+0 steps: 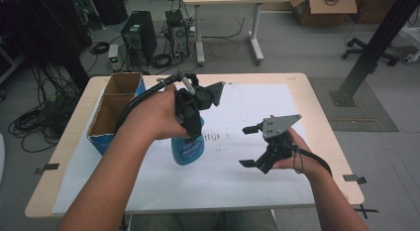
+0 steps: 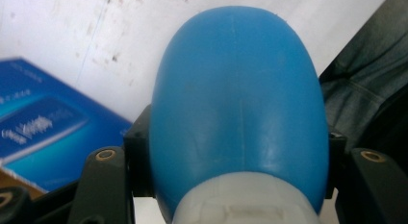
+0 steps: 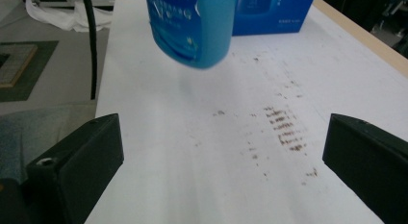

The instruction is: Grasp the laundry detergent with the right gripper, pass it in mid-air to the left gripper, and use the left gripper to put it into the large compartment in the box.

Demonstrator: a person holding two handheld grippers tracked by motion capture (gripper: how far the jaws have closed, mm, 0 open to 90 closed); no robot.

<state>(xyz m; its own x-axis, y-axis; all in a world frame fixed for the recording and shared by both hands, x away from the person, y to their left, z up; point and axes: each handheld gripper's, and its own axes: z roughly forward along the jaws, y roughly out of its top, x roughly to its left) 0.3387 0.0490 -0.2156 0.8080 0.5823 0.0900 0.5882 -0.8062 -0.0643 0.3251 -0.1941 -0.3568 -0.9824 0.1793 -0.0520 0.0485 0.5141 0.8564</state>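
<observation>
While the left tongs (image 1: 190,129) clench the blue bottle (image 1: 188,147) near its neck, the bottle hangs base down at frame centre in the high view, above the white sheet (image 1: 237,171) that covers the table (image 1: 317,117). Whether its base touches the sheet cannot be told there; the right gripper view, upper middle, shows the base (image 3: 202,41) clear of the sheet. Left gripper view: bottle body (image 2: 235,99) bulges up between the two black jaws, both pressed against its sides, white cap (image 2: 245,200) at bottom centre. Right tongs (image 1: 251,145) sit right of centre in the high view, released, jaws wide apart with nothing between them, well apart from the bottle. Right gripper view: those jaws stand at lower left and lower right, over brown smudges (image 3: 284,128) on the sheet. Open cardboard box (image 1: 116,109) with blue sides stands at left of the table, just beside the left forearm (image 1: 114,176); it shows as a blue panel (image 2: 43,132) at left in the left gripper view. Cable (image 1: 143,94) trails from the left tongs toward upper left.
</observation>
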